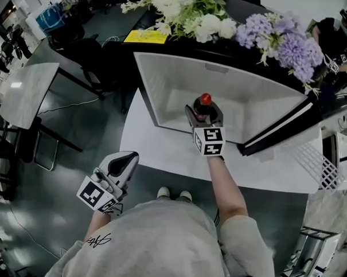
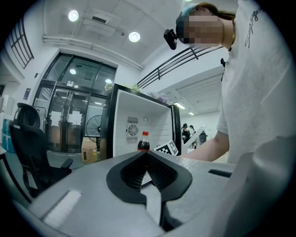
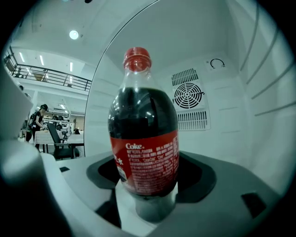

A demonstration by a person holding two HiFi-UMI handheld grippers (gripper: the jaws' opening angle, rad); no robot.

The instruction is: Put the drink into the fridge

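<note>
A Coke bottle with a red cap and red label stands upright in my right gripper, which is shut on its lower body. In the right gripper view the bottle fills the middle, with the white fridge interior right behind it. The open fridge faces me, and the bottle is at its mouth. My left gripper hangs low at the left, away from the fridge, shut with nothing in it. From the left gripper view the bottle shows small in front of the fridge.
The fridge door swings open to the right, with a wire door shelf. White and purple flowers lie on top of the fridge. A white table surface lies below the opening. A fan vent sits in the back wall. A grey table stands at the left.
</note>
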